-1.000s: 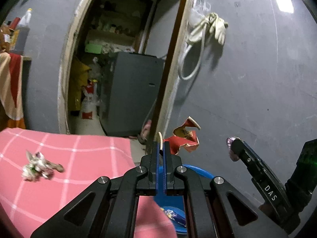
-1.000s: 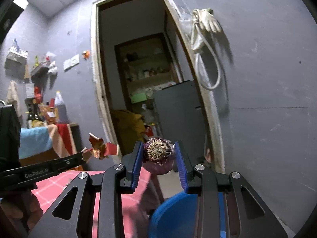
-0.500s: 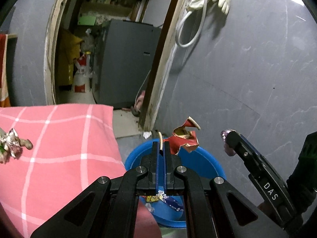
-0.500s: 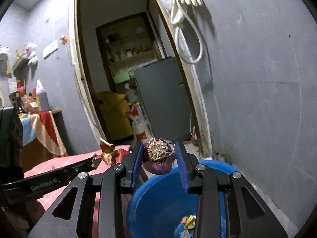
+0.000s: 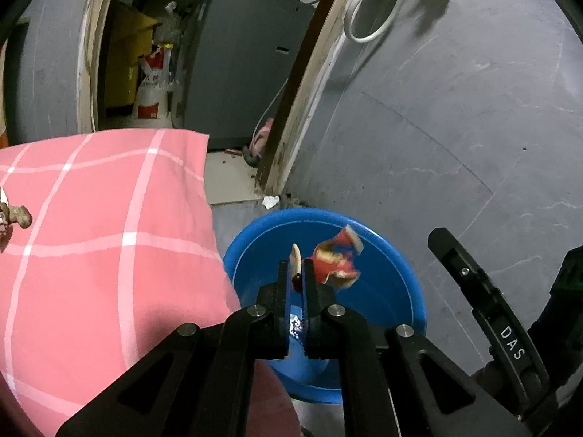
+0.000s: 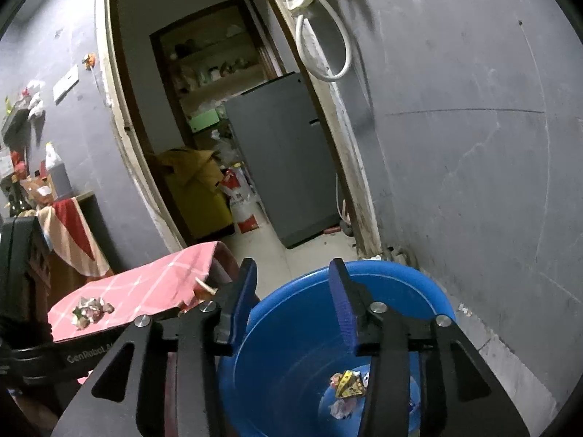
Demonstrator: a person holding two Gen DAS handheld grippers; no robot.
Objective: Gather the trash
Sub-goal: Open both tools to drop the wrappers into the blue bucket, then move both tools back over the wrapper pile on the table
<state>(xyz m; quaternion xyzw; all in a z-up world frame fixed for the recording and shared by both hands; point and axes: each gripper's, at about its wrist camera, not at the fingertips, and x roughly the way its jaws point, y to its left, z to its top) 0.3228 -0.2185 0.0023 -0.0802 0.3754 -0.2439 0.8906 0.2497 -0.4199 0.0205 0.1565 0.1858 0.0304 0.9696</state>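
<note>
Jaws of the left gripper (image 5: 298,267) are opening around a crumpled red wrapper (image 5: 335,264) above the round blue plastic basin (image 5: 408,284). The right gripper (image 6: 291,291) is spreading empty above it. More crumpled trash (image 6: 91,311) lies on the pink checked cloth (image 5: 91,236).

Glossy smooth plastic basin (image 6: 419,291); matt checked cloth (image 5: 91,255) over the table; crumpled shiny wrapper (image 5: 337,260); matt black plastic gripper fingers (image 6: 342,302) with metal screws; rough painted wall (image 6: 473,145).

Black hand-held gripper (image 5: 298,267), blue pads, seemingly rubbery
</note>
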